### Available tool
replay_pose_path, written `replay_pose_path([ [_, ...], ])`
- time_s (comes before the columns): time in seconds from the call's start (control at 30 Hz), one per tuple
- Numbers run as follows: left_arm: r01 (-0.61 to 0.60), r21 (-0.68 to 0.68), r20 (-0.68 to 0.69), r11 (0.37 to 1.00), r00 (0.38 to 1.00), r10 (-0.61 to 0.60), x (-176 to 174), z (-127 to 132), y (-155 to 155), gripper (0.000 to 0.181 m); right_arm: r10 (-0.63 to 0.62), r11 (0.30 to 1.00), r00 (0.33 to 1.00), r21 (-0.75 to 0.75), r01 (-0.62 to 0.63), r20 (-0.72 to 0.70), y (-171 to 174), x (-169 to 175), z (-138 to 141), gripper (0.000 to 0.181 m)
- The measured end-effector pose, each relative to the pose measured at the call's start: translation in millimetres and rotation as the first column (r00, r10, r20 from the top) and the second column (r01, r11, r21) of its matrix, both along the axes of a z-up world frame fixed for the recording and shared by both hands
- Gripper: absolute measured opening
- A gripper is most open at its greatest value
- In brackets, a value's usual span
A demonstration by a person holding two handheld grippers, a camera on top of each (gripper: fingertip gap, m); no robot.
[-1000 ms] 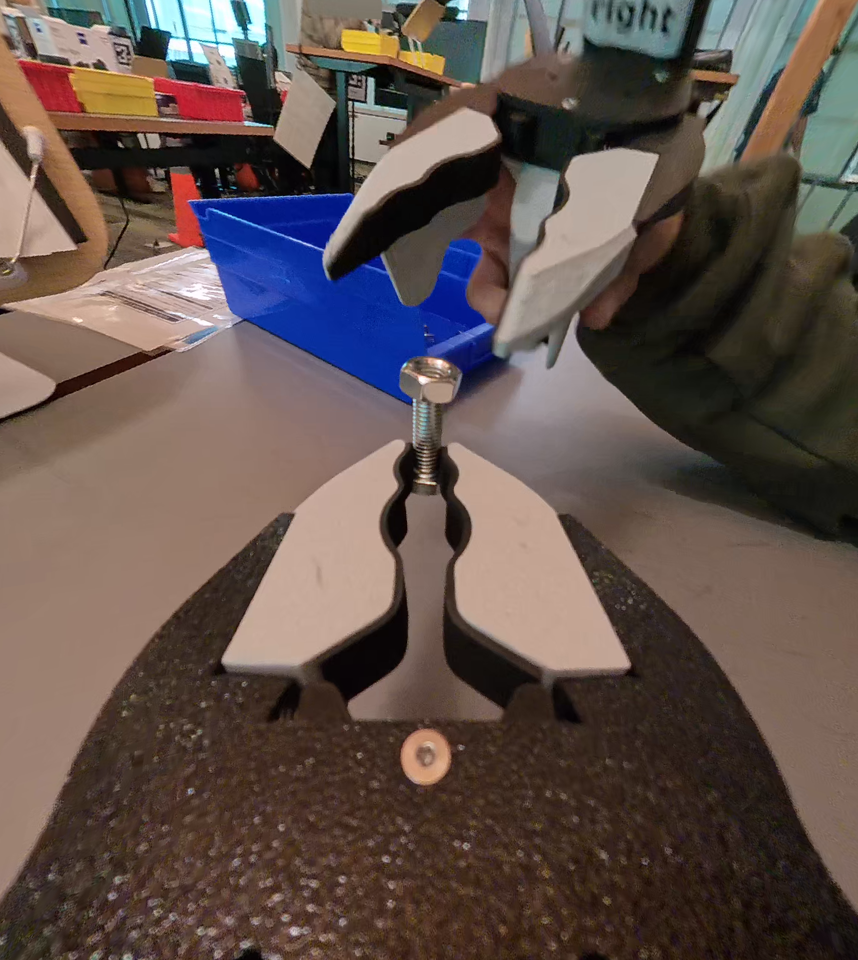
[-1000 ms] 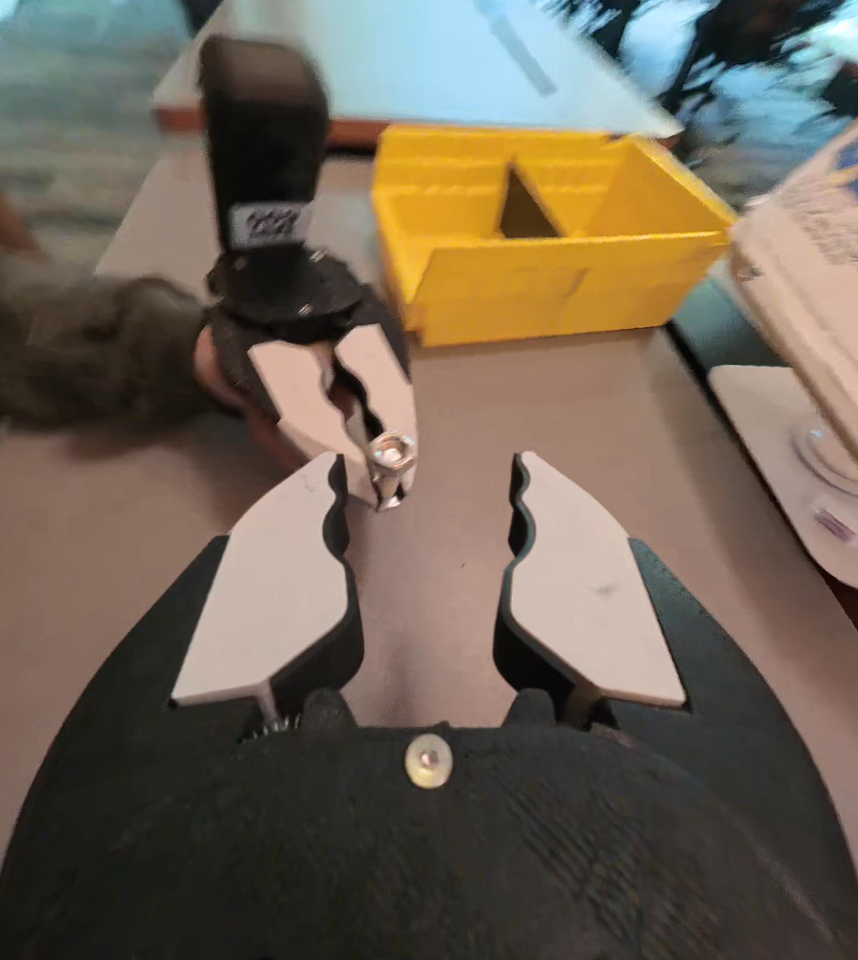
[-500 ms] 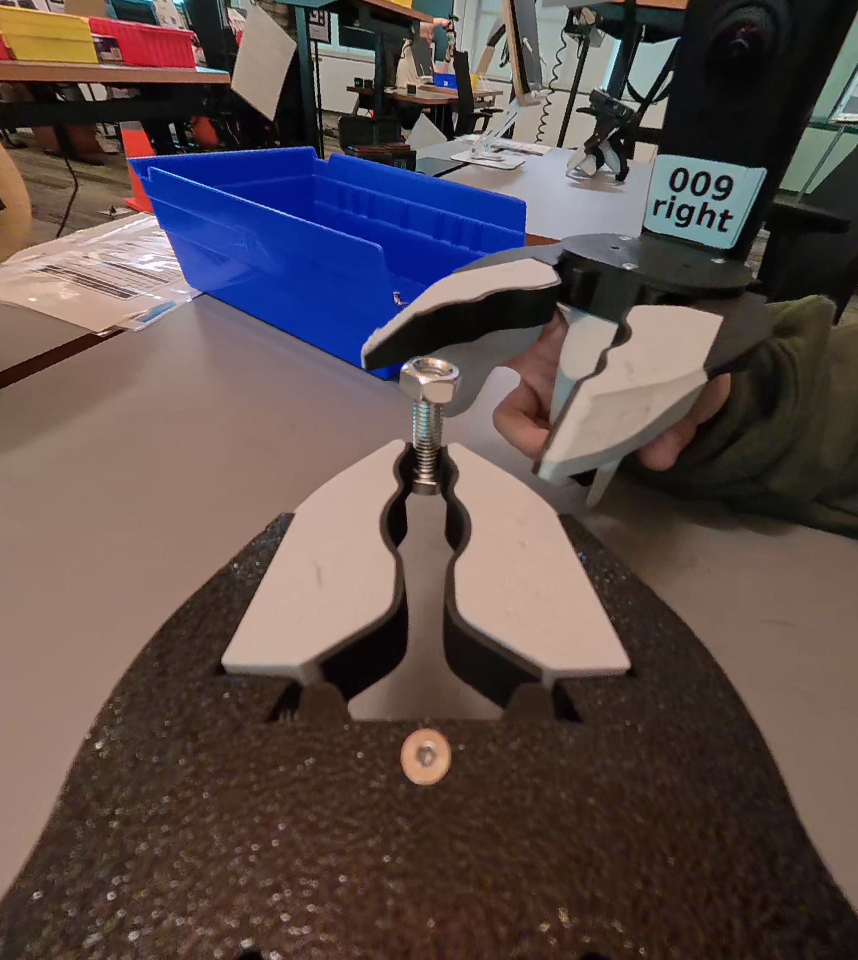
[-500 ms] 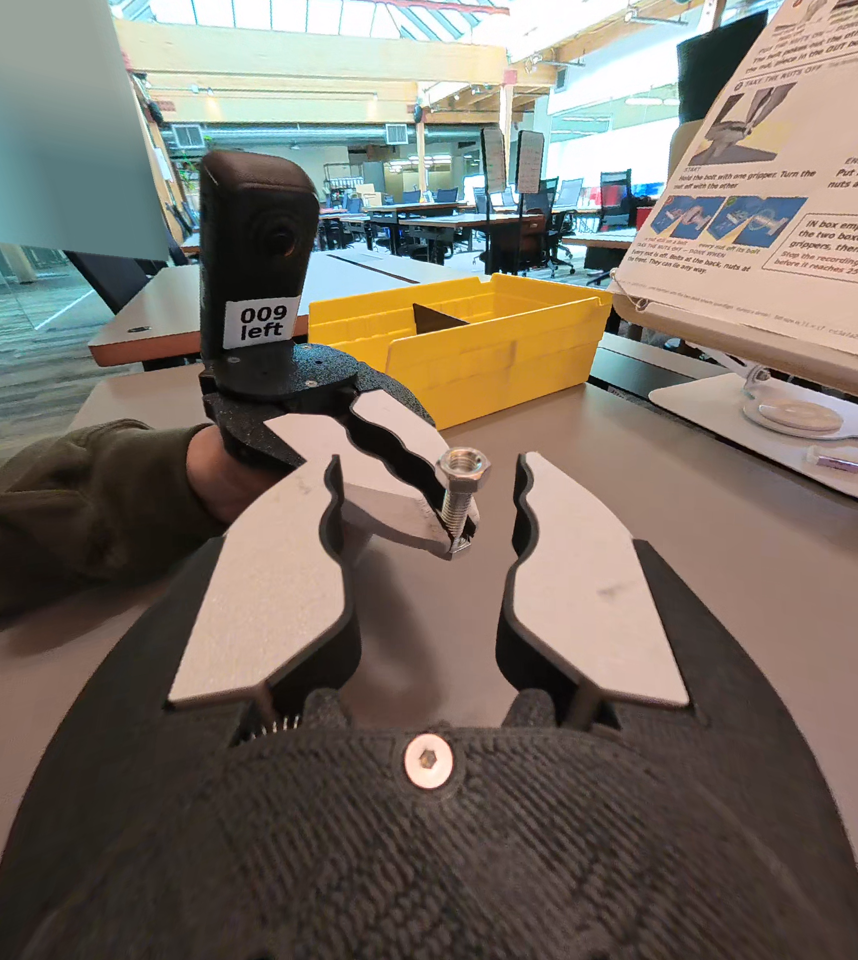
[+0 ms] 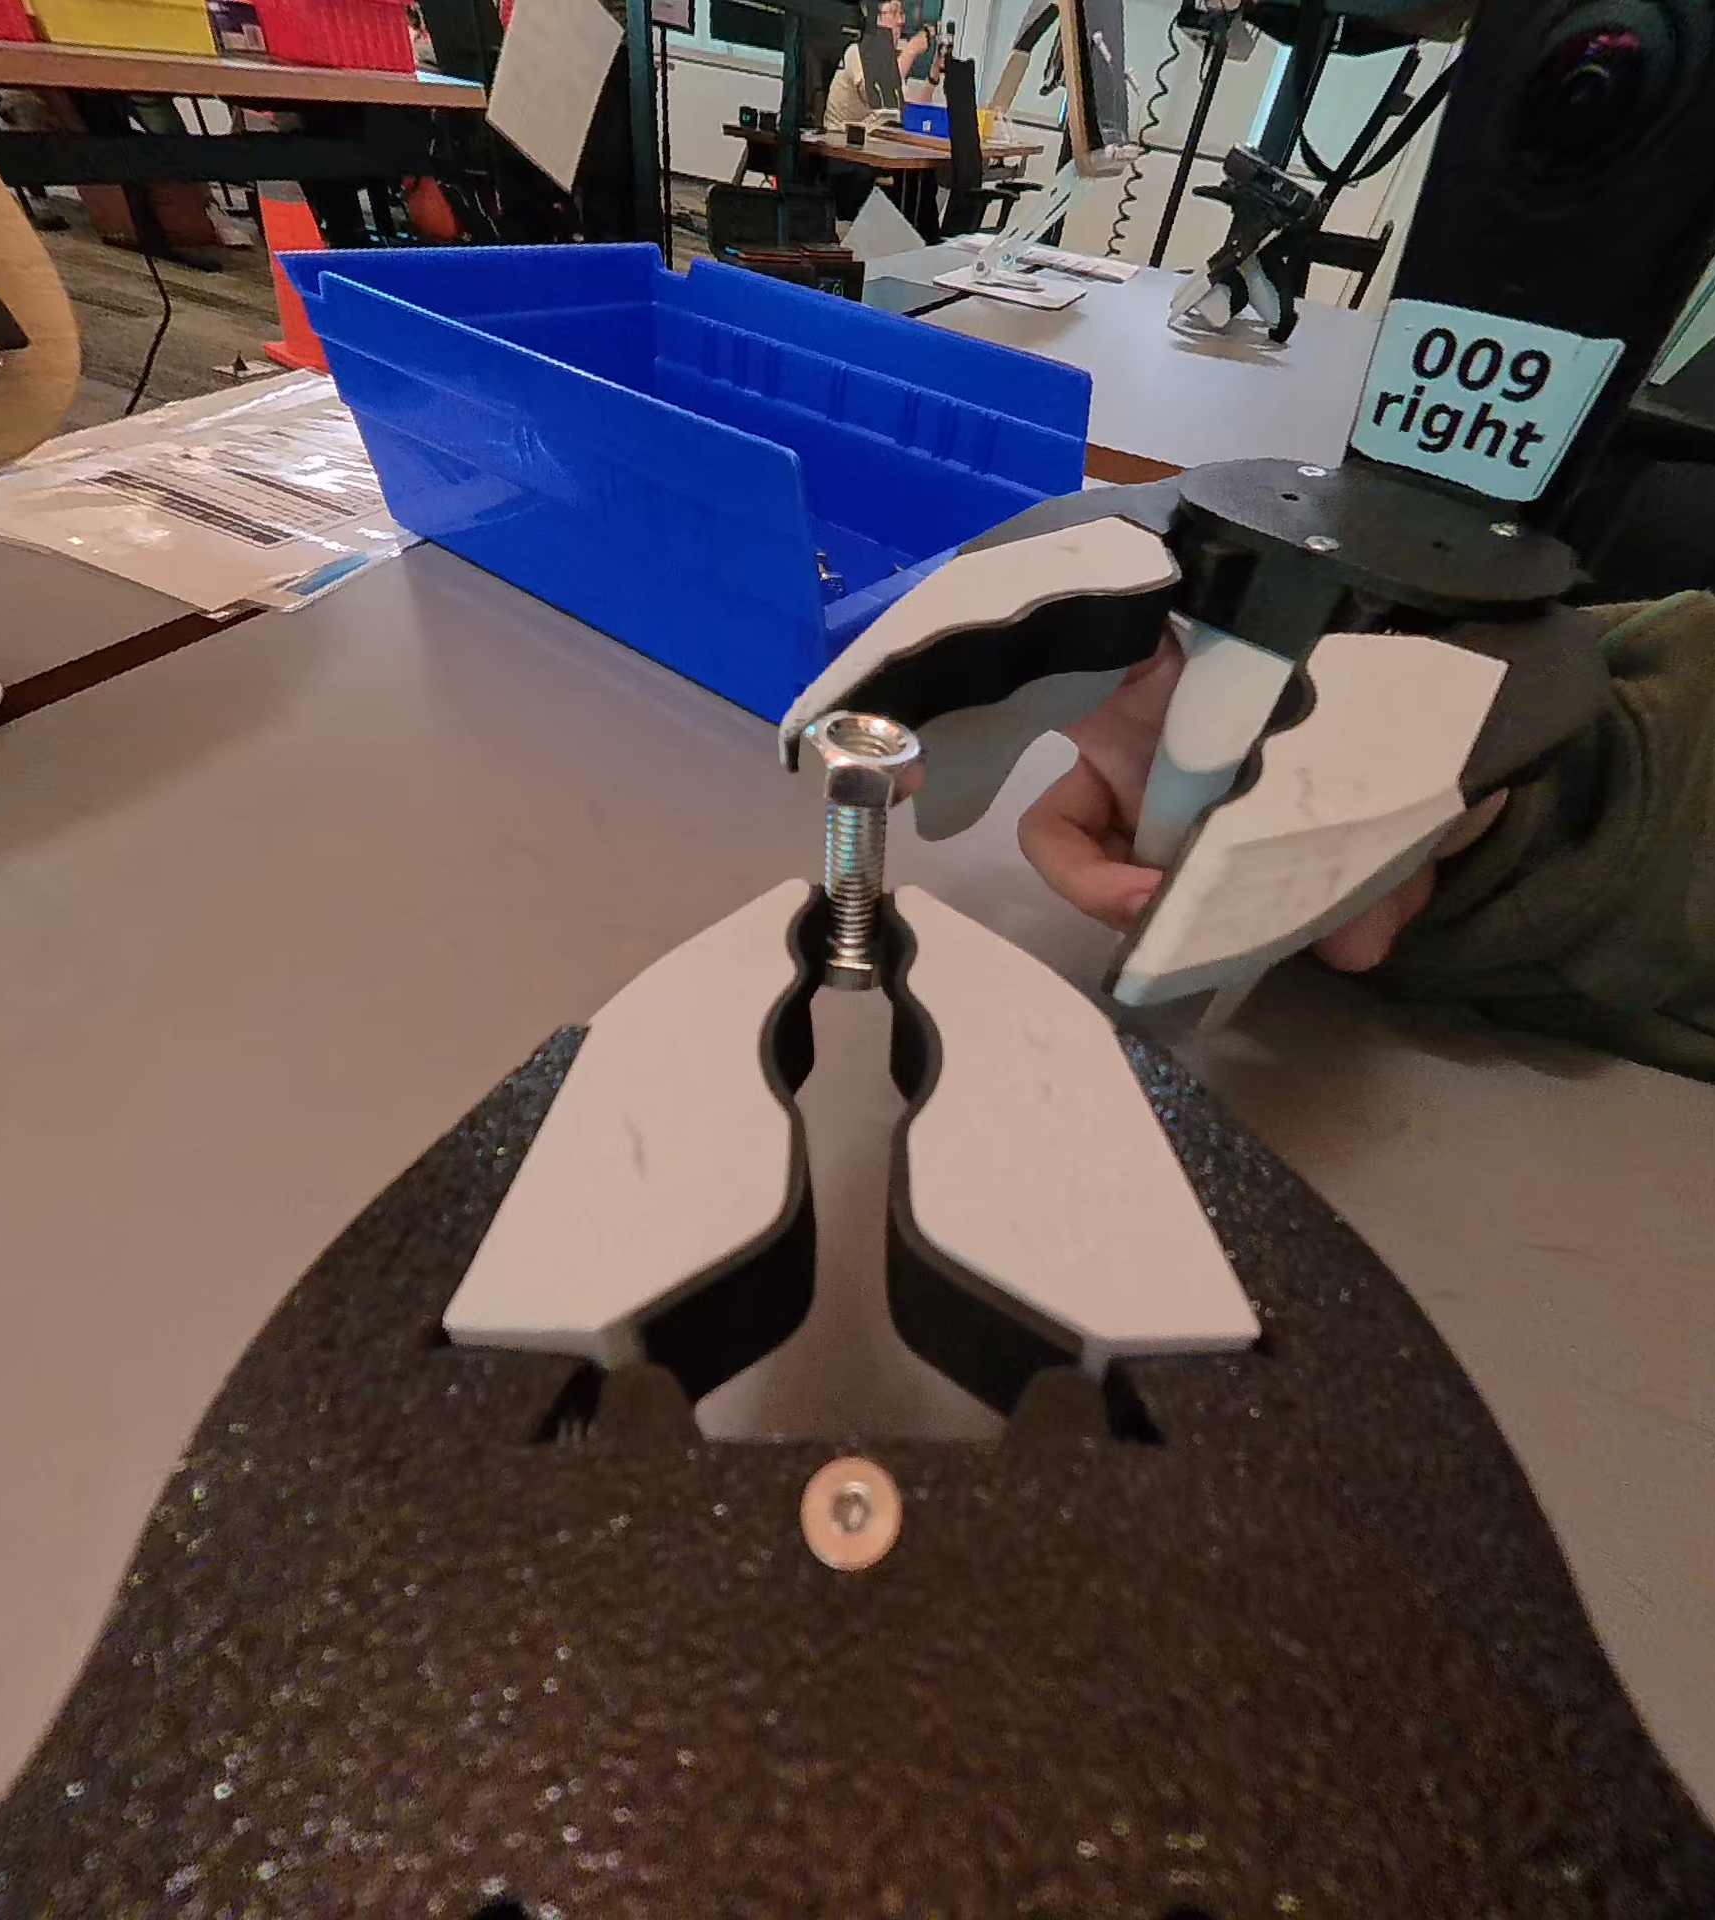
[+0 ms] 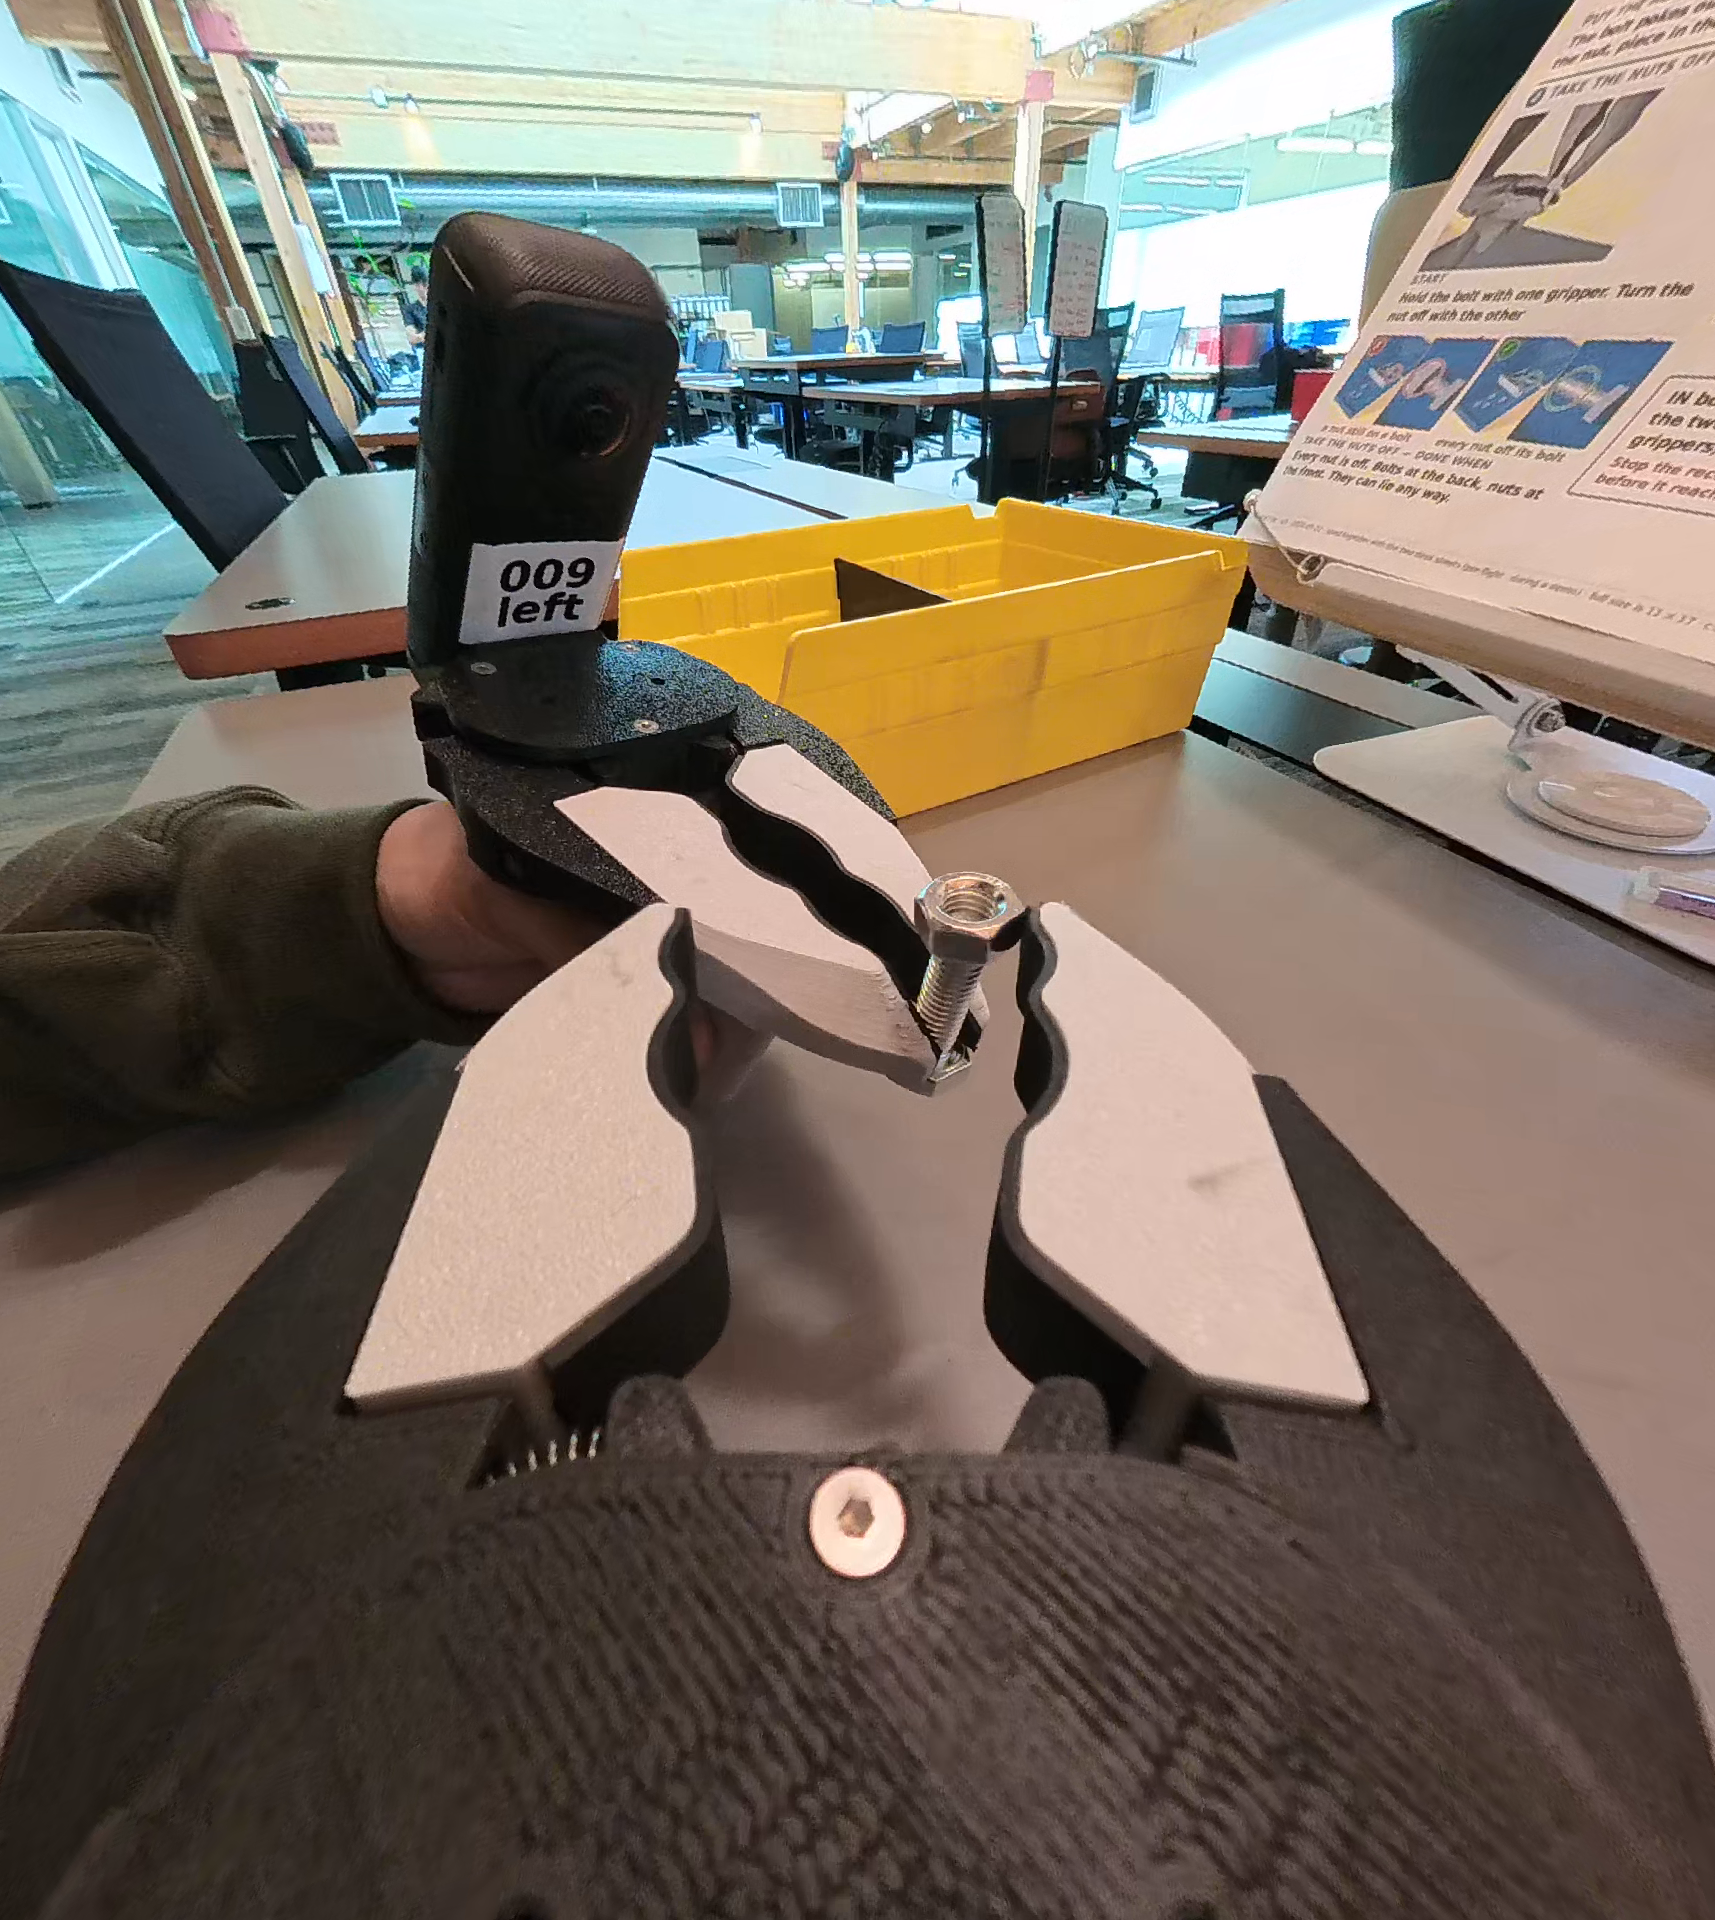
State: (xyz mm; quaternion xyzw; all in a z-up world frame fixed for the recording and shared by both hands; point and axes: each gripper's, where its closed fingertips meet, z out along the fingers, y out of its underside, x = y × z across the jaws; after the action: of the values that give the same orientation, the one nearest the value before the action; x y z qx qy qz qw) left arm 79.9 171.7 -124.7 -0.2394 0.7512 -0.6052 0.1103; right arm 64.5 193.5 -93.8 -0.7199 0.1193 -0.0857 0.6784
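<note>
A grey table [image 5: 209, 935] is stretching out under both grippers. Beyond the left gripper [image 5: 851, 935] a blue bin [image 5: 624, 520] is sitting, and past the right gripper [image 6: 853, 925] a yellow bin [image 6: 988, 665] is standing beside a propped sheet of printed instructions [image 6: 1580, 343]. Each tool is wearing a small white printed label. The left gripper is clamping a bolt [image 5: 853, 883] upright by its lower end; the right gripper's jaws are spread wide around the nut [image 5: 861, 746] on top, one finger touching it.
</note>
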Motion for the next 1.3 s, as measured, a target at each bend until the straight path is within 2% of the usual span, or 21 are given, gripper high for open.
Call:
replay_pose_path([
  [0.27, -0.029, -0.004, -0.016, 1.000, 0.999, 0.029, 4.1, -1.2, 5.3, 0.009, 0.003, 1.000, 1.000, -0.009, -0.003, -0.013, -1.8, 0.7, -1.9, 0.058],
  [0.4, 0.008, -0.015, -0.024, 1.000, 1.000, -0.009, -0.2, -0.8, 0.7, 0.009, -0.034, 0.999, 0.999, 0.023, 0.035, -0.018, -5.3, 7.1, 1.1, 0.058],
  [0.53, 0.020, 0.007, -0.022, 1.000, 1.000, -0.020, -2.0, -3.4, -1.8, 0.009, 0.001, 1.000, 1.000, 0.027, 0.000, -0.030, -2.5, 1.9, 0.8, 0.055],
  [0.73, -0.028, -0.002, -0.026, 1.000, 0.999, 0.028, 4.4, -2.1, 6.0, 0.009, -0.006, 1.000, 1.000, 0.014, 0.006, -0.026, -2.5, 1.9, -0.9, 0.055],
  [0.87, -0.050, -0.016, -0.036, 0.999, 0.998, 0.050, 7.6, -1.7, 10.1, 0.009, 0.018, 1.000, 0.999, 0.012, -0.018, -0.030, -2.9, -0.5, -0.9, 0.048],
  [1.03, 0.000, 0.005, -0.045, 1.000, 0.999, 0.001, 1.1, -5.0, 2.3, 0.009, -0.033, 0.999, 0.998, 0.038, 0.035, -0.053, -5.2, 7.7, 0.1, 0.059],
  [1.13, 0.049, 0.005, -0.065, 0.999, 0.997, -0.049, -5.5, -7.5, -5.5, 0.009, -0.023, 0.999, 0.996, 0.036, 0.026, -0.082, -2.2, 6.5, -3.3, 0.045],
  [1.2, 0.065, 0.013, -0.065, 0.998, 0.996, -0.064, -7.7, -8.5, -7.3, 0.009, -0.064, 0.998, 0.996, 0.003, 0.064, -0.064, -4.3, 11.8, -7.5, 0.034],
  [1.3, 0.065, -0.008, -0.080, 0.998, 0.995, -0.065, -7.4, -7.8, -6.0, 0.009, -0.089, 0.996, 0.995, -0.014, 0.088, -0.045, -9.4, 17.2, -9.0, 0.037],
])
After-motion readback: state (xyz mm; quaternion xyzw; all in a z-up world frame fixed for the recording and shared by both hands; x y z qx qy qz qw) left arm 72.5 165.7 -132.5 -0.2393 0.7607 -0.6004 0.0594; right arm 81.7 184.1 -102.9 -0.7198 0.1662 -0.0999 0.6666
